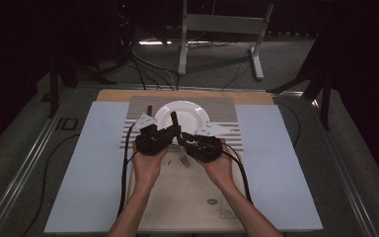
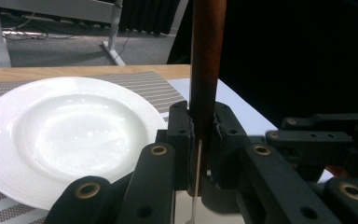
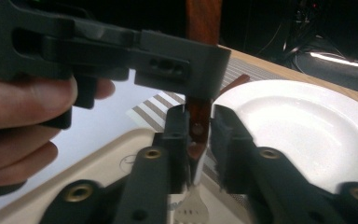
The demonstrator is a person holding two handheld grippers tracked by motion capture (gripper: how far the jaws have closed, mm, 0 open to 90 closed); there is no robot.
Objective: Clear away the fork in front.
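Note:
A fork with a brown wooden handle (image 1: 174, 120) stands upright at the near rim of a white plate (image 1: 182, 113), its tines (image 1: 184, 160) pointing down. My left gripper (image 1: 176, 132) comes in from the left and is shut on the fork; in the left gripper view (image 2: 201, 135) its pads clamp the handle (image 2: 207, 56). My right gripper (image 1: 181, 138) meets it from the right. In the right gripper view (image 3: 199, 126) the jaws stand around the lower handle (image 3: 198, 116) with a gap on the right side, so it is open. The tines (image 3: 191, 207) hang below.
The plate rests on a striped placemat (image 1: 227, 113), with a second brown-handled utensil (image 1: 149, 109) to its left. A cream board (image 1: 192, 197) lies under my hands, flanked by pale blue sheets (image 1: 89, 173). Beyond the table are frame legs (image 1: 256, 59) and floor cables.

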